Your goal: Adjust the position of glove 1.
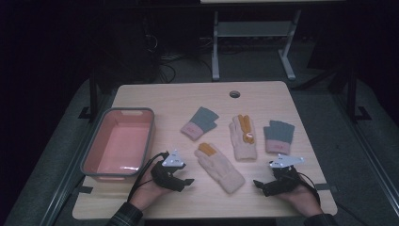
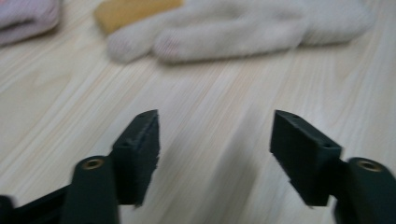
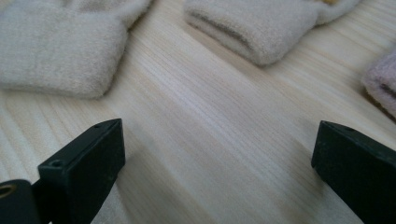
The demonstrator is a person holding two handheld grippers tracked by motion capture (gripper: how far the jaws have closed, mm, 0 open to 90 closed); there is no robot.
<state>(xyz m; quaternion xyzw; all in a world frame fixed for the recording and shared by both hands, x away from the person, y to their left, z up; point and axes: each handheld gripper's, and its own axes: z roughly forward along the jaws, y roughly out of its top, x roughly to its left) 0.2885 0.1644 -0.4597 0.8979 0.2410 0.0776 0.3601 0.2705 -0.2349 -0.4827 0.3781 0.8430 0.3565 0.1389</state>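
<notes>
A person seated at a light wooden table (image 1: 263,101) held a two-jaw gripper in each hand, both resting low on the near edge with four gloves spread out beyond them. The left gripper (image 1: 187,181) had its jaws spread apart and empty, pointing toward the cream glove (image 1: 221,167) with an orange tip that lay diagonally just beside it; in the left gripper view that glove's pale fingers (image 2: 224,35) lay on the wood ahead of the jaws, untouched. The right gripper (image 1: 258,183) was likewise released, its jaws wide and holding nothing, with the cuff of the same glove (image 3: 56,46) ahead to one side. A second cream glove (image 1: 243,136) with orange fingers lay farther back, flanked by two grey-and-pink fingerless gloves, one (image 1: 199,123) toward the centre and one (image 1: 278,136) at the right. A grey-rimmed pink tub (image 1: 150,127) stood at the table's left side.
</notes>
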